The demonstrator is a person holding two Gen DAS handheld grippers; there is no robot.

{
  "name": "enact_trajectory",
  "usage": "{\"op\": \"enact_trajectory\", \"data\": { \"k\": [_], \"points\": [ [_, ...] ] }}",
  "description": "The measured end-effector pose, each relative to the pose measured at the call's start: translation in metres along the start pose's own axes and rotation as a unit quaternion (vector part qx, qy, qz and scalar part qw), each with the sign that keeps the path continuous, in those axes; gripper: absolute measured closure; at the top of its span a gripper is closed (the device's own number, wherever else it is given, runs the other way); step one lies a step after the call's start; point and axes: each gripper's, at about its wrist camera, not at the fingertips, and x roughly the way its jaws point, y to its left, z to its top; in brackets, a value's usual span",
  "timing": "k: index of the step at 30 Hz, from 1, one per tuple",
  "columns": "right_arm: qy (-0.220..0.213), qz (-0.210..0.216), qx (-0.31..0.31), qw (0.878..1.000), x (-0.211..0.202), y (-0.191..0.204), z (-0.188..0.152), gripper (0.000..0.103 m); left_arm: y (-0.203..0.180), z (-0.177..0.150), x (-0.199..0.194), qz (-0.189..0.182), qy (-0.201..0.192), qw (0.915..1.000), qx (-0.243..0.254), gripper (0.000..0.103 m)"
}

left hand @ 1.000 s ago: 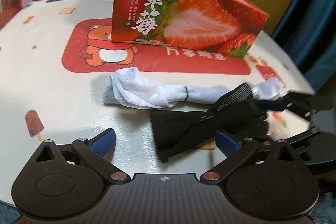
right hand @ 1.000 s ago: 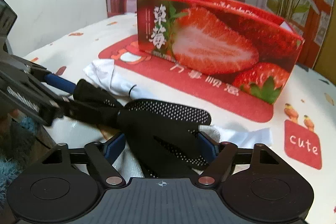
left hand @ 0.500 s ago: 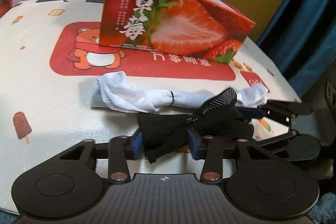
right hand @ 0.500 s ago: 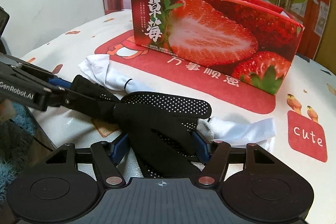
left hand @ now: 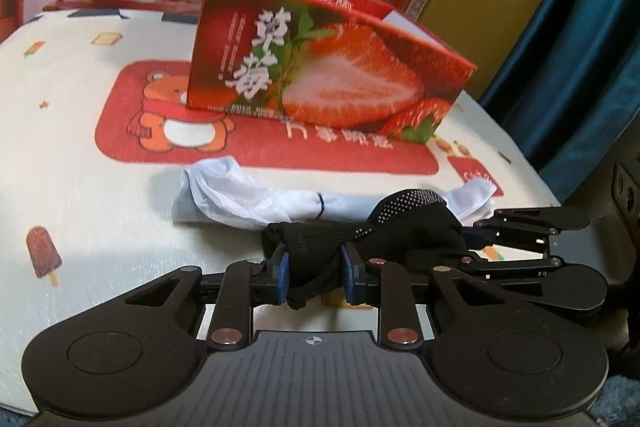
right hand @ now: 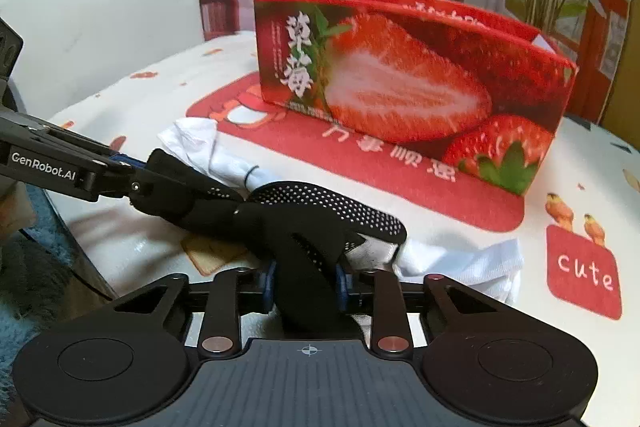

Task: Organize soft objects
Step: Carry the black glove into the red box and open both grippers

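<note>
A black knit glove (left hand: 404, 223) with white grip dots lies stretched near the table's front edge, over a rolled white cloth (left hand: 248, 199) tied with a thin black band. My left gripper (left hand: 313, 275) is closing, and its blue pads press on the glove's cuff end. My right gripper (right hand: 306, 283) is also closing, with its pads squeezing the finger end of the glove (right hand: 320, 211). Each gripper shows in the other's view: the left gripper (right hand: 136, 179) comes in from the left, the right gripper (left hand: 478, 233) from the right. Part of the white cloth (right hand: 460, 263) shows beneath the glove.
A tall red strawberry-print box (left hand: 320, 67) with an open top stands behind the cloth on a red bear mat (left hand: 160, 131). The round table's patterned cover (left hand: 80, 187) spreads to the left. A blue curtain (left hand: 580, 47) hangs at the right, potted plants at the back.
Both grippers have gone from open to shut on the black glove, the left on its cuff and the right on its fingers. The glove is now bunched and pulled taut between them.
</note>
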Motion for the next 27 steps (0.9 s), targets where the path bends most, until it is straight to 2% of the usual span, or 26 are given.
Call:
{"op": "enact_trajectory", "data": {
  "k": [8, 13, 21, 27],
  "points": [
    [-0.071, 0.003, 0.024, 0.997, -0.03, -0.014, 0.026, 0.08, -0.013, 0.029, -0.027, -0.017, -0.056, 0.998, 0.024, 0.076],
    [-0.106, -0.003, 0.012, 0.994, -0.039, -0.023, 0.053, 0.08, -0.018, 0.055, -0.034, -0.013, -0.084, 0.9958, 0.034, 0.076],
    [-0.149, -0.021, -0.02, 0.988, -0.041, -0.035, 0.112, 0.08, -0.021, 0.107, -0.031, -0.005, -0.119, 0.9921, 0.038, 0.076],
    [-0.155, -0.026, -0.016, 0.987, -0.029, -0.056, 0.149, 0.08, -0.024, 0.145, -0.015, 0.004, -0.127, 0.991, 0.042, 0.076]
  ]
}}
